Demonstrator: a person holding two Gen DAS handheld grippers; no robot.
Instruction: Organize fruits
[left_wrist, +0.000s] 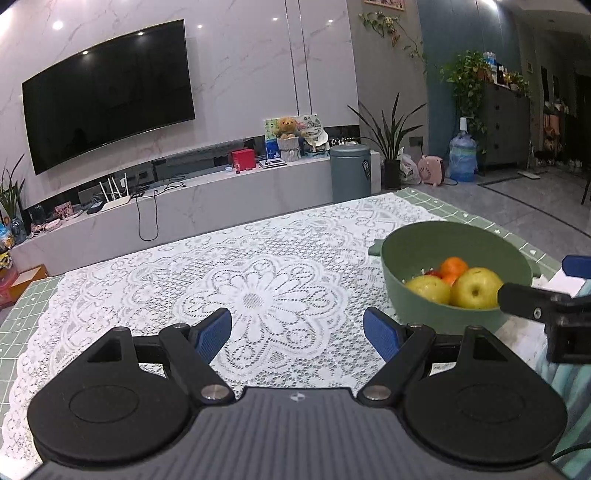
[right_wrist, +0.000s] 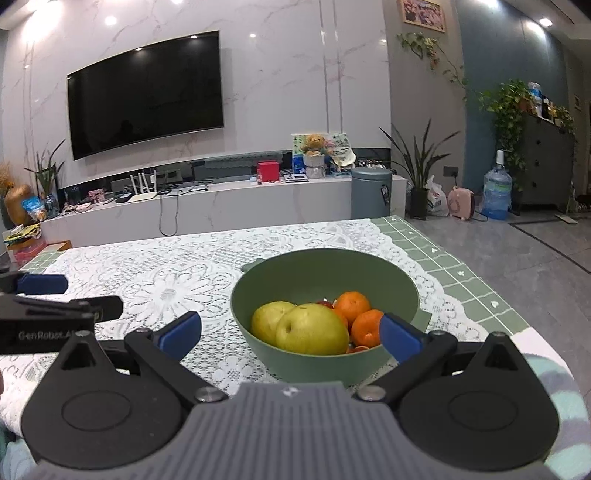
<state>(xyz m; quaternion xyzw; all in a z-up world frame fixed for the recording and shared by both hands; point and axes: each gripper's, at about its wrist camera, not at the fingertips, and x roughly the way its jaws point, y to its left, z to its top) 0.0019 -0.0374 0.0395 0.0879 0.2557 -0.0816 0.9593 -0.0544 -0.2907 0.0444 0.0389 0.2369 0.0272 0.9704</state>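
A green bowl (right_wrist: 325, 273) stands on the lace tablecloth, holding two yellow-green pears (right_wrist: 312, 328), two oranges (right_wrist: 354, 304) and a bit of something red (right_wrist: 325, 303). My right gripper (right_wrist: 291, 330) is open, its blue pads wide apart just in front of the bowl's near side, with nothing held. My left gripper (left_wrist: 297, 332) is open over the lace to the left of the bowl (left_wrist: 454, 240), also empty. In the left wrist view the pears (left_wrist: 476, 288) and an orange (left_wrist: 454, 266) show, with the right gripper's finger (left_wrist: 524, 299) beside the bowl.
The white lace cloth (left_wrist: 258, 288) covers a green checked table whose right edge (right_wrist: 480, 288) drops to a grey tiled floor. Beyond the table stand a TV bench, a wall TV (right_wrist: 144, 96), a grey bin (right_wrist: 371, 192) and potted plants.
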